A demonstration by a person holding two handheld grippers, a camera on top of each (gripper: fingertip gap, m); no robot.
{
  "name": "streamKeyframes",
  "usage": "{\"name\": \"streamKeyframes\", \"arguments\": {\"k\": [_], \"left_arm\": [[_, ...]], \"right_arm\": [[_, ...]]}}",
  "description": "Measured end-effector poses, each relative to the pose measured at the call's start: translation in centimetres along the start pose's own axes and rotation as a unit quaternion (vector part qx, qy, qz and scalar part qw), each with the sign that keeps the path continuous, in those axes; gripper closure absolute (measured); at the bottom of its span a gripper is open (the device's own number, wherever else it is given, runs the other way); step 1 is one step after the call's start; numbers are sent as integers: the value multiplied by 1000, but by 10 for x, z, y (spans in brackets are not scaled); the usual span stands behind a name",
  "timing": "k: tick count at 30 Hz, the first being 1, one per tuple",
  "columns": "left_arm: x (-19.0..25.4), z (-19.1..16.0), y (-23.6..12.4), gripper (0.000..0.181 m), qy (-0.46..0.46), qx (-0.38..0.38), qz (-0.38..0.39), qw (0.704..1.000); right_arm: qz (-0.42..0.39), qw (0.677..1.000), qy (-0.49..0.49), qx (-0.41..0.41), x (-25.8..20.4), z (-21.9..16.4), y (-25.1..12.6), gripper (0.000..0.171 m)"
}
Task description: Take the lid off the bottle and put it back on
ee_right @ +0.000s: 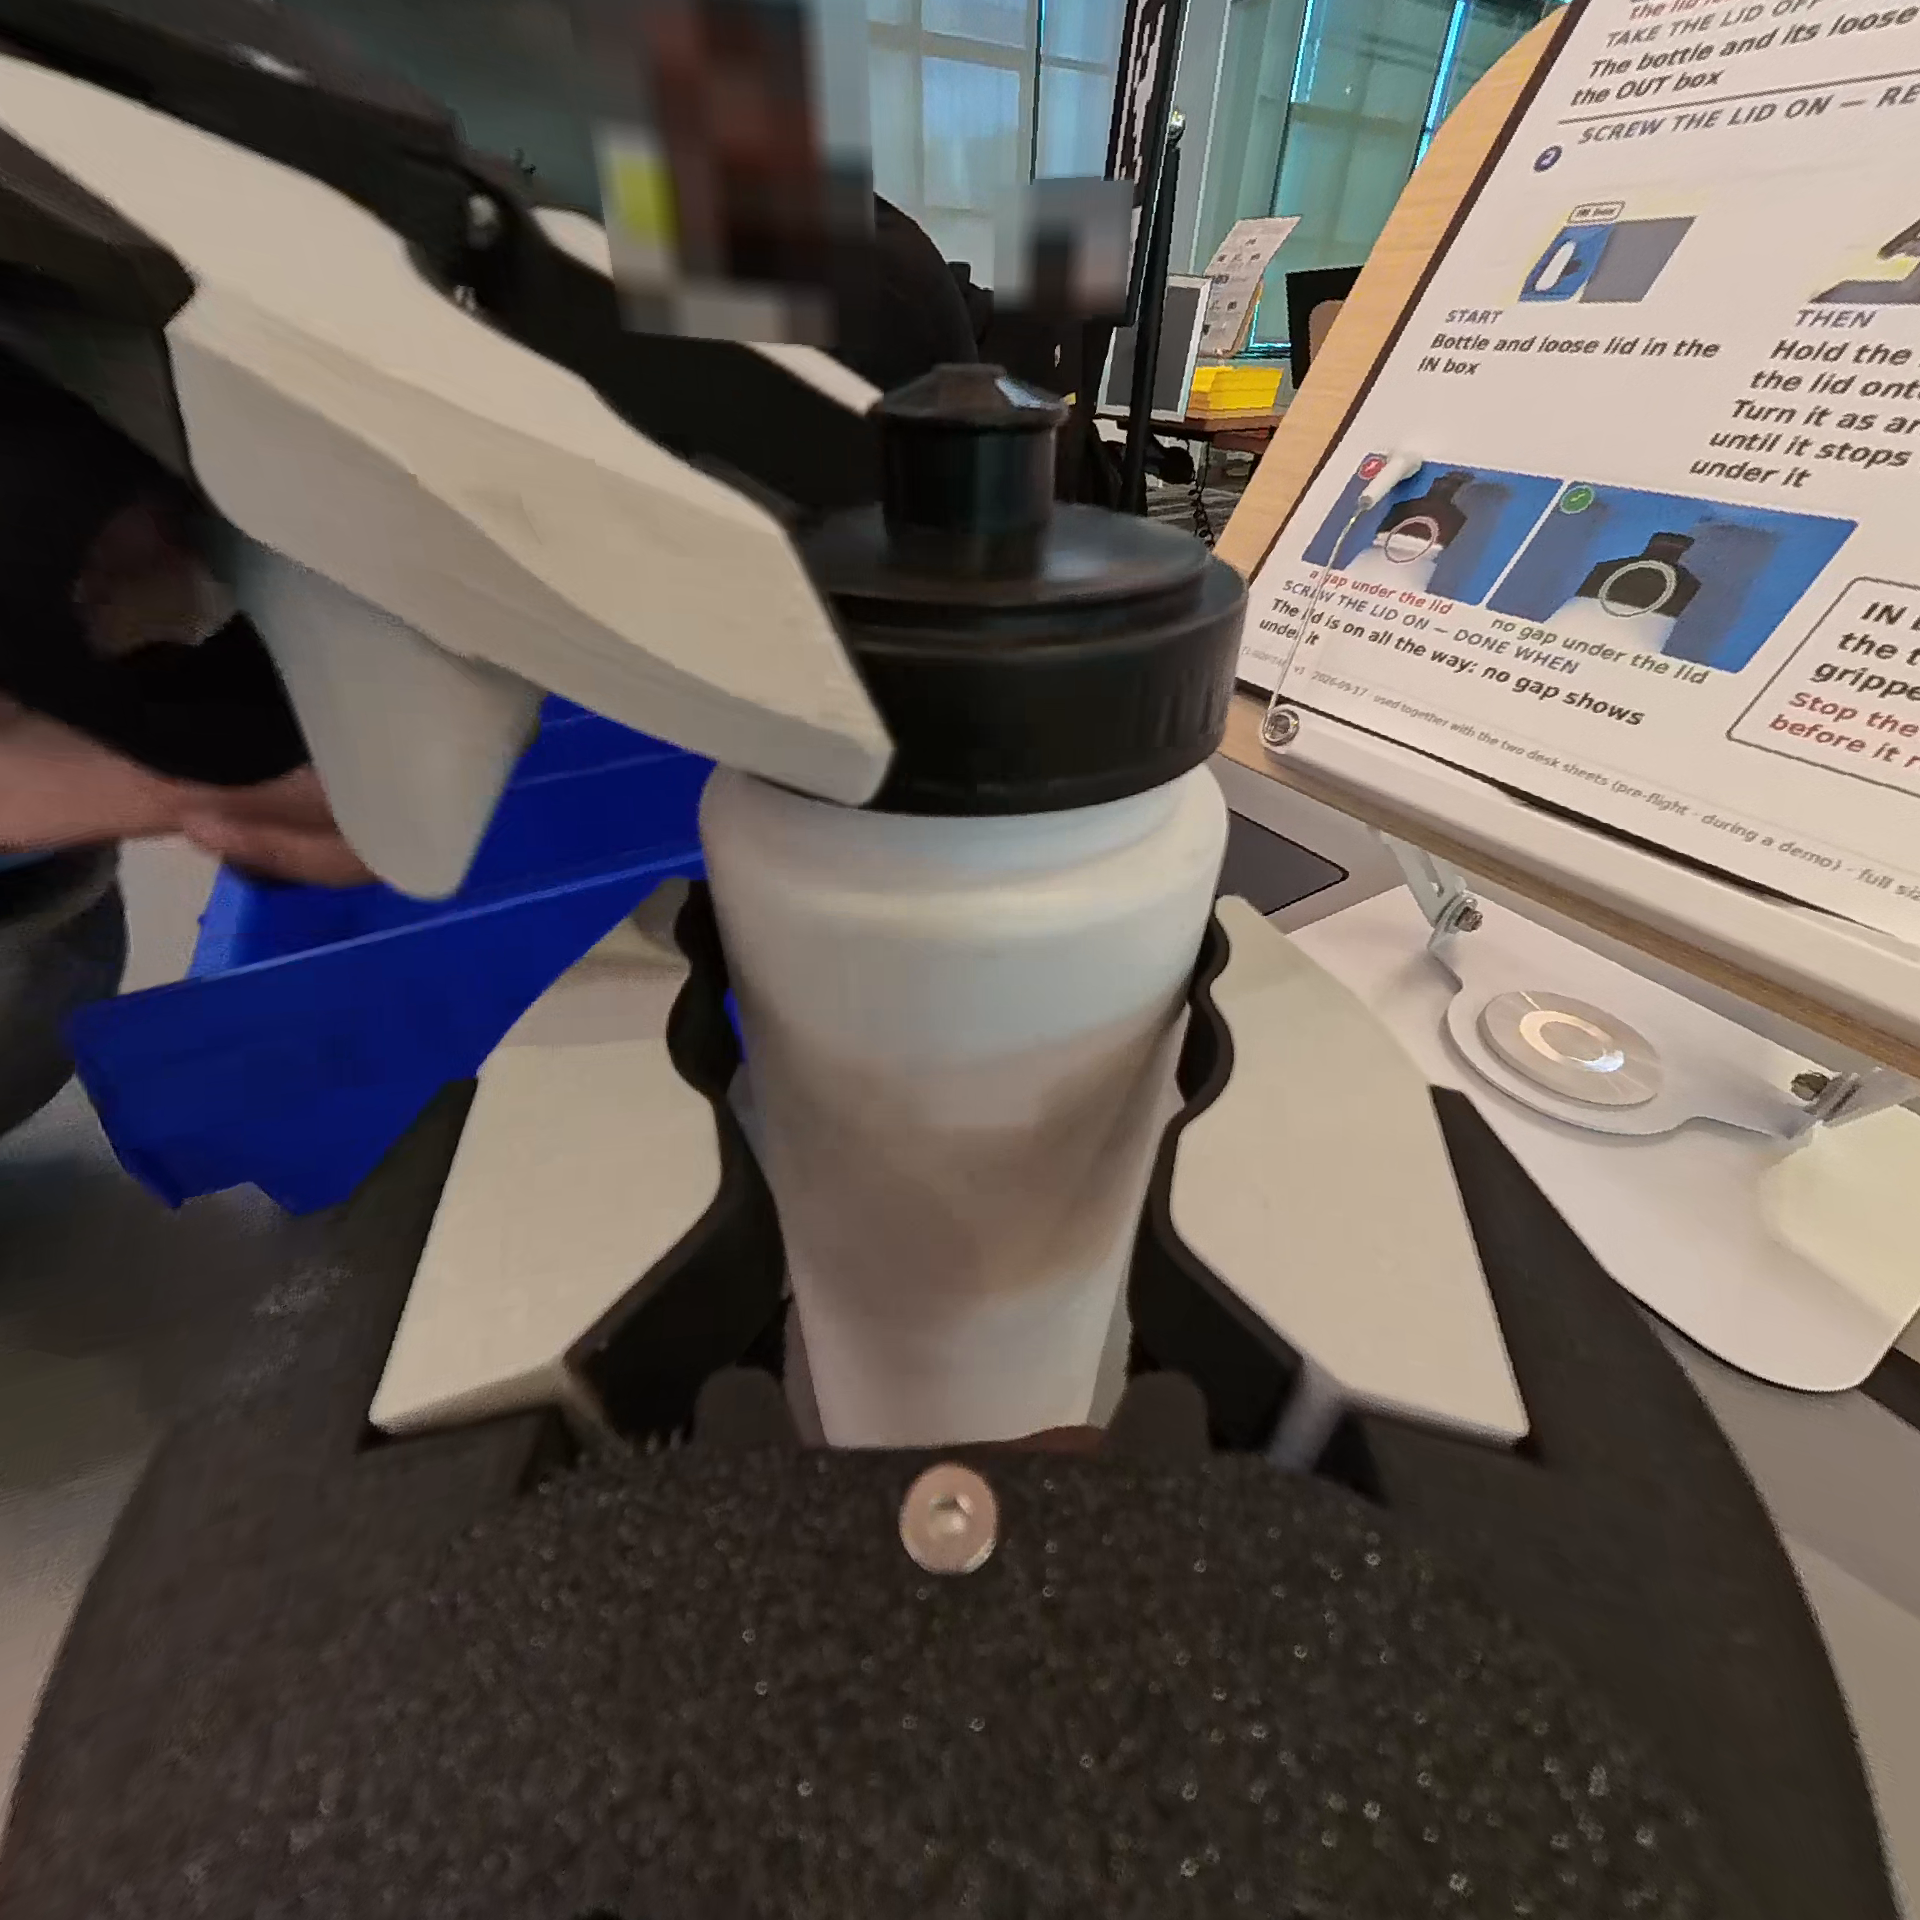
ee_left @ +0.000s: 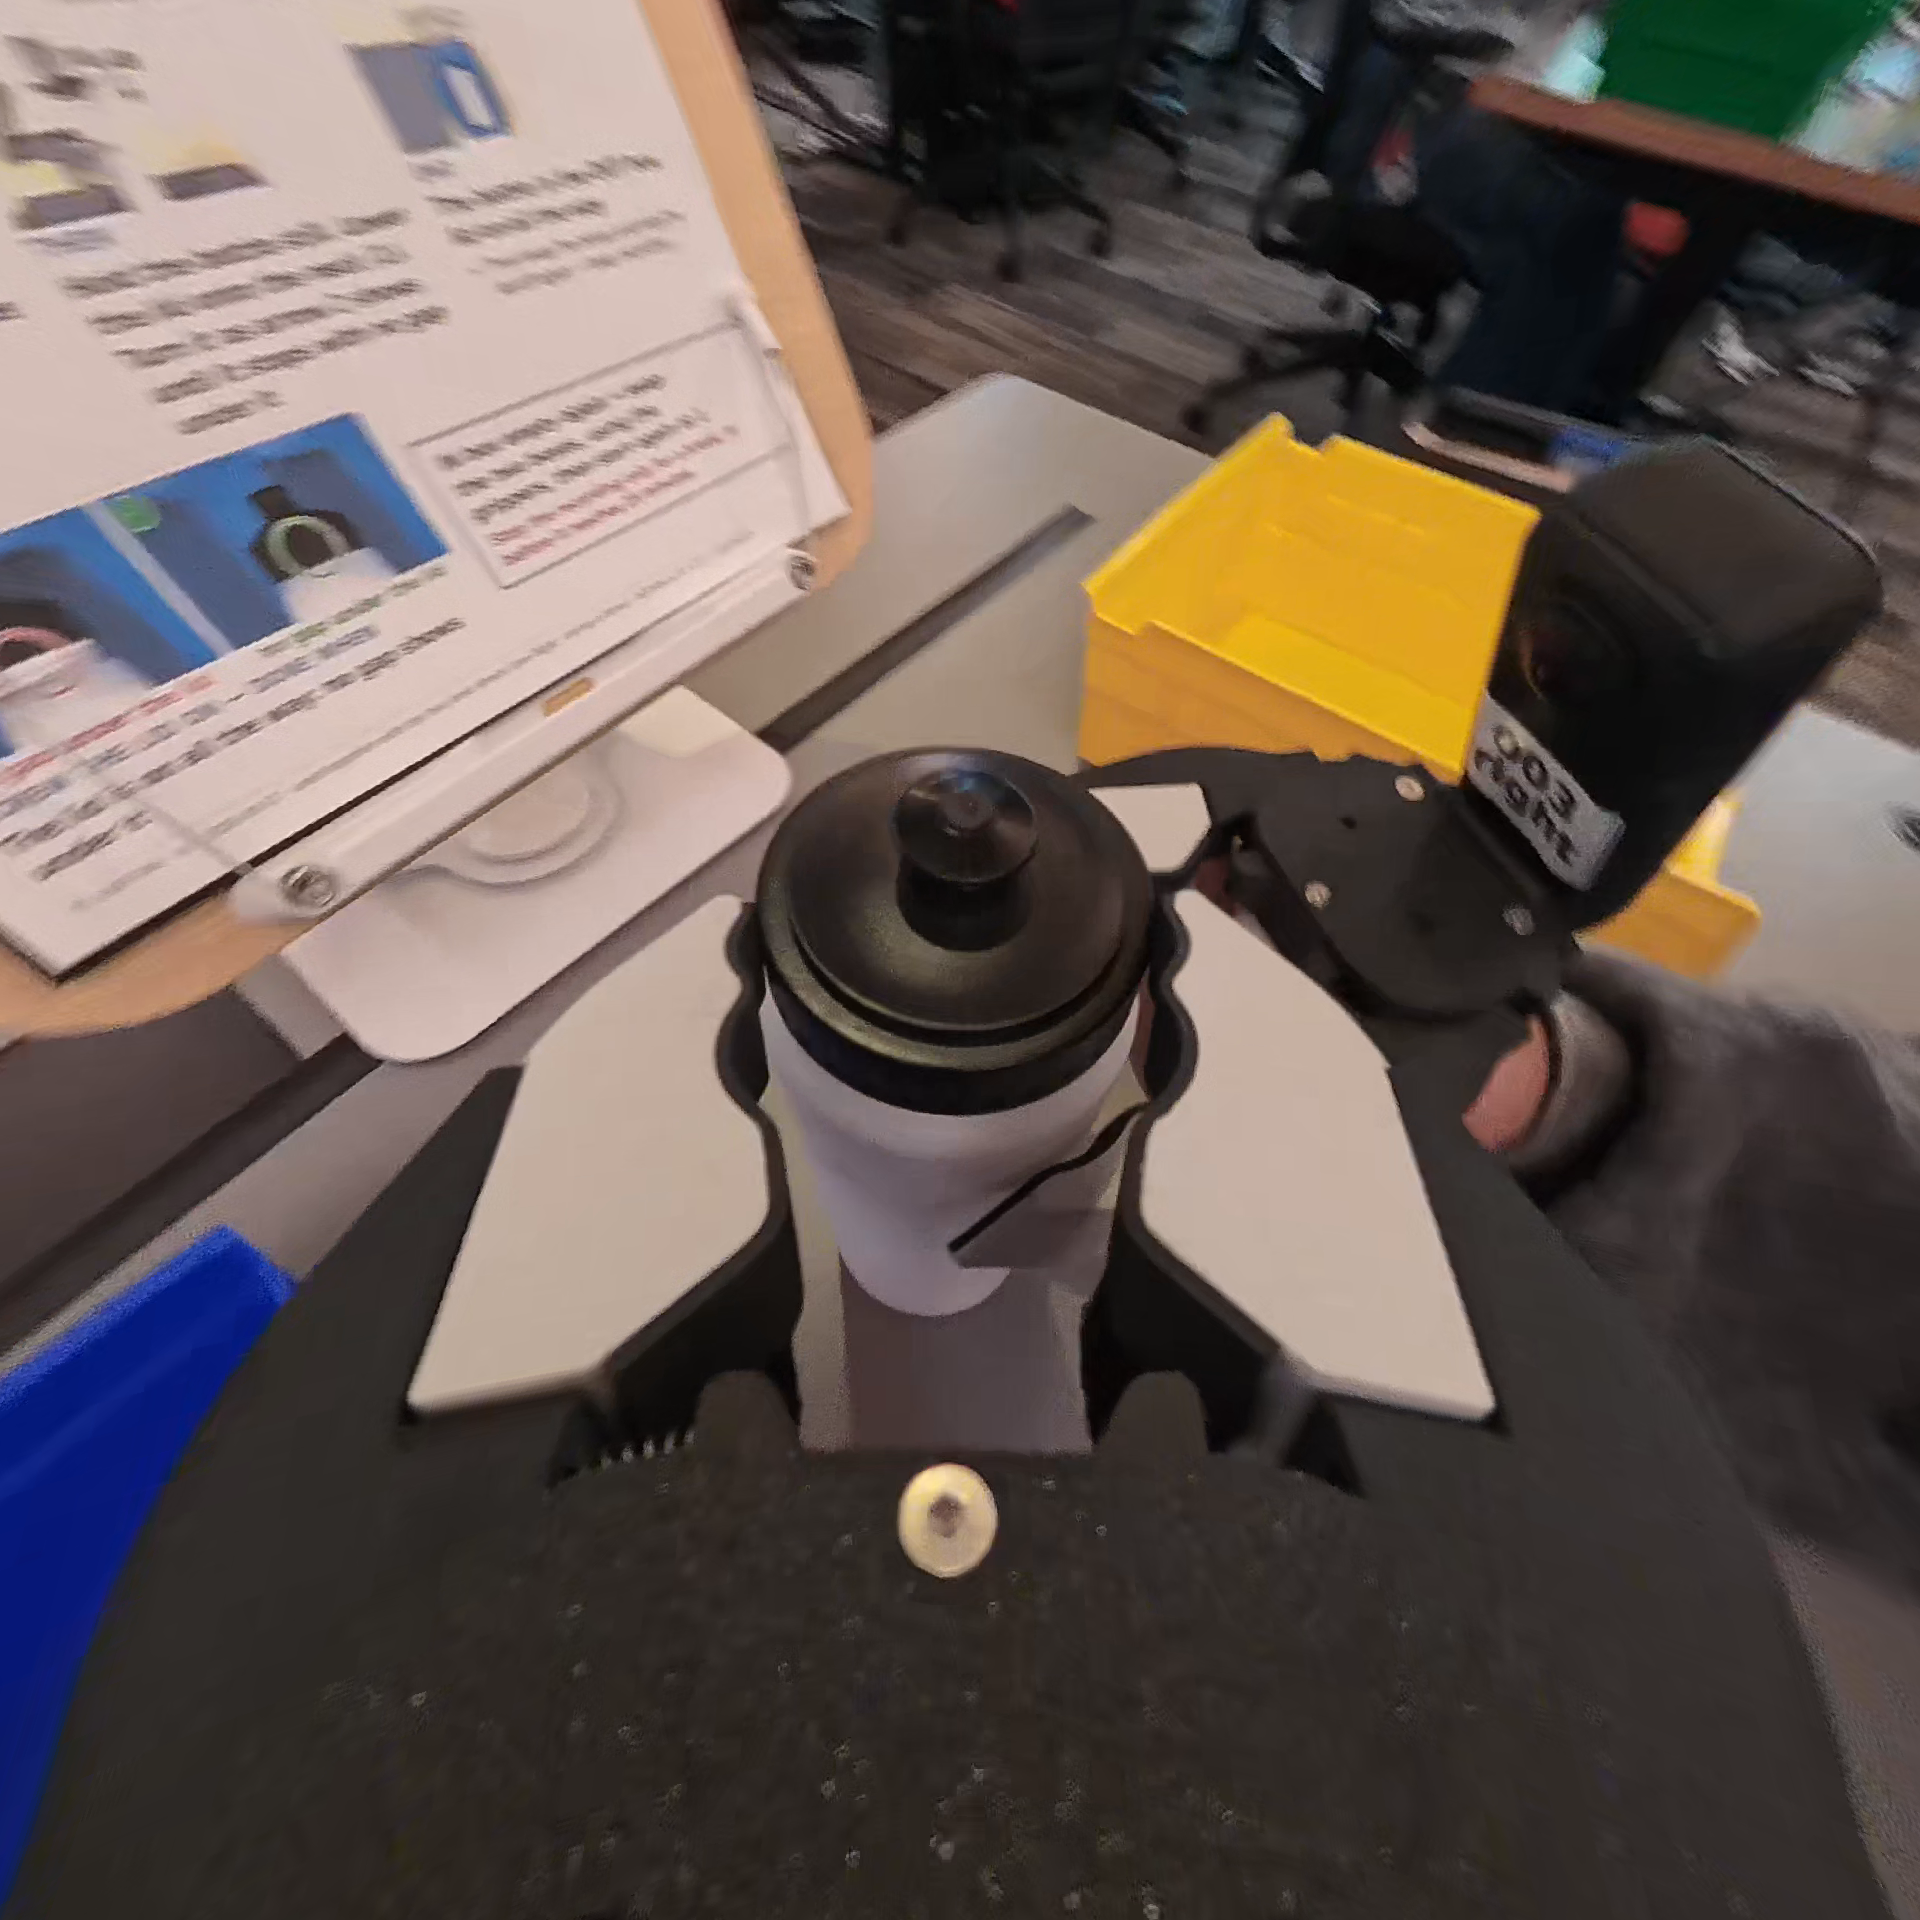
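Clearly the white bottle (ee_right: 966,1039) stands upright above the grey counter (ee_left: 966,457), its body clamped by the right hand-held gripper (ee_right: 951,1091). On top, the left hand-held gripper (ee_left: 951,997) is closed around the black lid (ee_left: 951,914), which sits on the neck with no gap showing. Whether unscrewing is beginning or refitting is ending, I cannot tell.

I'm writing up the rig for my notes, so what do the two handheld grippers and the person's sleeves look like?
Both grippers, left gripper and right gripper, have flat pale grey fingers with wavy black inner pads, on a black speckled base with one silver screw. The right one carries a black camera block with a small label. A dark grey sleeve shows.
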State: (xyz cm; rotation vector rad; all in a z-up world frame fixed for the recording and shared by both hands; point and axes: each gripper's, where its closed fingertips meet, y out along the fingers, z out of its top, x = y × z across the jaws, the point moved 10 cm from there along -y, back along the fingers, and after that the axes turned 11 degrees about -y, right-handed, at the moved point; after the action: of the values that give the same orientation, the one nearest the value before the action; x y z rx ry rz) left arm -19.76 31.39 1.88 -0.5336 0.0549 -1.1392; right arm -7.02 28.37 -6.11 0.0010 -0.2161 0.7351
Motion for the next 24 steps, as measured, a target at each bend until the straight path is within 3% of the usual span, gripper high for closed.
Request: {"name": "streamKeyframes", "arguments": {"k": [4,8,14,20,24], "left_arm": [[-23,15,3,111,90,-79,-133,984],[-42,30,12,111,160,-155,-258,940],[-52,48,33,111,231,-228,-369,871],[-57,54,48,111,286,-209,-447,821],[-61,51,46,111,293,-191,-470,810]], "right_arm": [[-1,1000,-1,3,0,-1,0,86],[2,1000,-8,0,-2,0,0,86],[0,1000,-2,2,0,-1,-1,87],[8,1000,9,2,6,-2,-4,87],[7,1000,0,-10,3,0,-2,87]]}}
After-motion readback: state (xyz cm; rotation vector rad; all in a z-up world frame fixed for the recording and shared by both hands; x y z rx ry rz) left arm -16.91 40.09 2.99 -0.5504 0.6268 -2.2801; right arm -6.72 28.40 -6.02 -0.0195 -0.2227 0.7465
